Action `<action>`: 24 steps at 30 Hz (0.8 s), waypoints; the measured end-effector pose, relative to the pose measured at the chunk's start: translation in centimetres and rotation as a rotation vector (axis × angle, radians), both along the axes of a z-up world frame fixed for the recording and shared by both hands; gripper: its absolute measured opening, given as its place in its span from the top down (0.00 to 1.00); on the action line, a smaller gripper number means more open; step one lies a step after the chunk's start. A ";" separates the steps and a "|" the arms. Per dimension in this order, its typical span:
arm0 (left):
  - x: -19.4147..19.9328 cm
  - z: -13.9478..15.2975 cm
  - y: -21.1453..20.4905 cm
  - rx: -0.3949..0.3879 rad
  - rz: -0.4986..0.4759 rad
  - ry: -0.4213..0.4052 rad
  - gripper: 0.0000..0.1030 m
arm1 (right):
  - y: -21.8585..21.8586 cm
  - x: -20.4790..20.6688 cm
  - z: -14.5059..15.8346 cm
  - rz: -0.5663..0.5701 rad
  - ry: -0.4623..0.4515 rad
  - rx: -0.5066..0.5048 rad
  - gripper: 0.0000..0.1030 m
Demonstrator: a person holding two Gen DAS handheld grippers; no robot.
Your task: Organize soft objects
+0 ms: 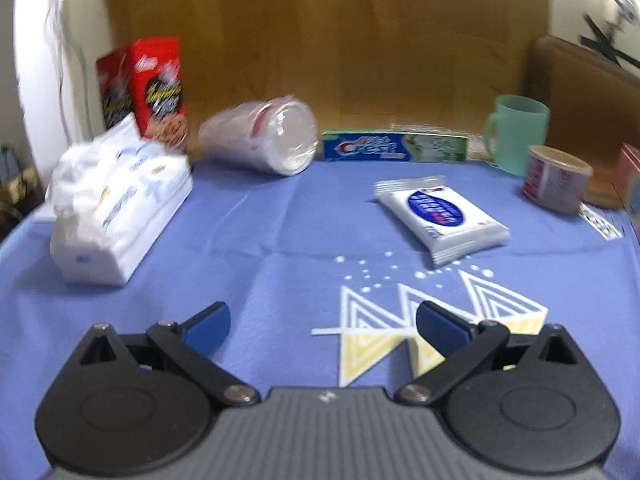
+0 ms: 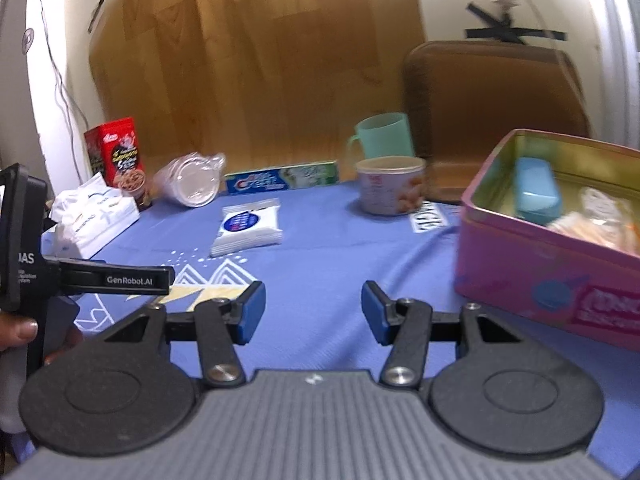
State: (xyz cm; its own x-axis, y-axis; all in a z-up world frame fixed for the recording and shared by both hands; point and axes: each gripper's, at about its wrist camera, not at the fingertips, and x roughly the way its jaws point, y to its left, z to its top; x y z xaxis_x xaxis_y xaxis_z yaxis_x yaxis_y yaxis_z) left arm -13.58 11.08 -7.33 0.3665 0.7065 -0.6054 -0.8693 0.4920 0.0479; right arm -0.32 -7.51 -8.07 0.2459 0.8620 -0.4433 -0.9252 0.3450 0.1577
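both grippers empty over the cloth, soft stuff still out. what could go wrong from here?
1. The wet wipes pack lies flat on the blue cloth; the left hand-held gripper could pinch cloth along with it.
2. The tissue pack sits against the red box, beside the tipped cup stack; grabbing it may topple the box or roll the cups.
3. The pink tin already holds items, and the right hand-held gripper is close to its wall.
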 end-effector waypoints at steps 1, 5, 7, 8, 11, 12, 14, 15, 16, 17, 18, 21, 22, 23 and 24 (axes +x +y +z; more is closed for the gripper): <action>-0.2 -0.1 0.2 -0.012 0.007 -0.010 0.01 | 0.6 -0.1 0.0 0.008 -0.003 -0.004 0.46; -0.8 -0.1 0.7 -0.043 0.038 -0.045 0.01 | 3.2 -0.3 0.4 0.036 -0.038 -0.016 0.46; -0.8 -0.1 0.7 -0.041 0.040 -0.046 0.01 | 4.4 -0.4 0.5 0.046 -0.054 -0.021 0.45; -0.8 -0.1 0.7 -0.040 0.040 -0.045 0.01 | 5.0 -0.3 0.6 0.050 -0.058 -0.025 0.45; -1.0 -0.1 0.7 -0.039 0.048 -0.050 0.01 | 6.8 0.0 0.7 0.061 -0.064 -0.036 0.45; -1.1 -0.1 0.7 -0.038 0.054 -0.055 0.01 | 7.5 0.1 0.8 0.063 -0.067 -0.040 0.45; -1.2 0.0 0.8 -0.038 0.063 -0.063 0.01 | 8.6 0.1 0.8 0.068 -0.067 -0.041 0.45; -1.3 0.0 0.8 -0.039 0.067 -0.069 0.01 | 9.1 0.1 0.7 0.071 -0.063 -0.043 0.45; -1.5 0.0 0.9 -0.039 0.072 -0.076 0.01 | 9.7 0.1 0.7 0.076 -0.054 -0.047 0.44; -1.6 0.0 0.9 -0.038 0.078 -0.086 0.01 | 10.1 0.1 0.6 0.079 -0.043 -0.051 0.44; -1.8 0.1 0.8 -0.037 0.083 -0.096 0.01 | 10.5 0.1 0.5 0.083 -0.032 -0.053 0.43; -2.3 0.2 0.8 -0.029 0.103 -0.127 0.01 | 11.4 0.0 0.1 0.092 -0.013 -0.064 0.40; -2.5 0.3 0.8 -0.024 0.108 -0.137 0.01 | 11.7 -0.1 0.1 0.100 -0.005 -0.067 0.35; -2.6 0.3 0.7 -0.019 0.112 -0.144 0.01 | 12.0 -0.1 0.0 0.108 0.000 -0.069 0.33; -2.7 0.4 0.7 -0.013 0.116 -0.152 0.01 | 12.5 -0.2 0.0 0.118 0.004 -0.073 0.28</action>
State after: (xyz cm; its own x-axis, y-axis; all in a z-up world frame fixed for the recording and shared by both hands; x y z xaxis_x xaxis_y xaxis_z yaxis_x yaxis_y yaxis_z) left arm -16.26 11.74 -6.97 0.3711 0.7415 -0.5589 -0.9169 0.3879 -0.0942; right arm -0.53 4.95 -8.11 0.1424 0.8502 -0.5068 -0.9596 0.2441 0.1399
